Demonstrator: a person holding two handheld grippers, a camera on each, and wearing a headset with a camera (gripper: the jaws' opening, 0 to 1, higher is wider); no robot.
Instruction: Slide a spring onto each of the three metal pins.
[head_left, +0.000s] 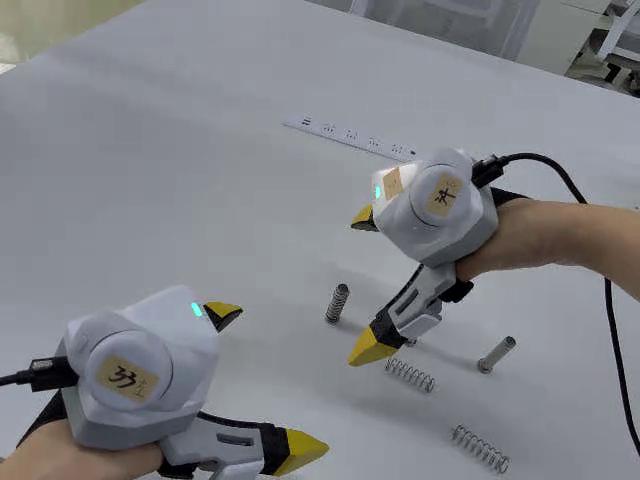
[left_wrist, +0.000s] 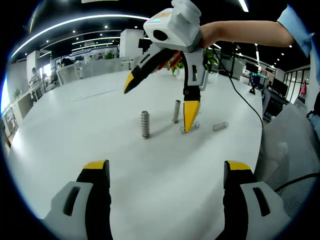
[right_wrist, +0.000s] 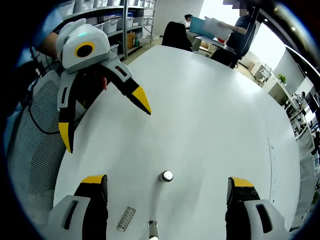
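The white left gripper (head_left: 265, 380), yellow-tipped fingers spread and empty, hovers over the broad white bench (head_left: 150, 180); the right gripper (head_left: 365, 285), fingers spread, has one tip beside a loose steel coil spring (head_left: 410, 375).

A white worktop (head_left: 150, 150) carried a power strip (head_left: 350, 138). Strip lights (left_wrist: 75, 22) curved across a dark ceiling. Shelves (right_wrist: 110, 22) of bins lined one wall, near a dark chair (right_wrist: 176, 36).

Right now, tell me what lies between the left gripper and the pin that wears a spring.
Only bare table. The left gripper view shows nothing between the left gripper and the pin.
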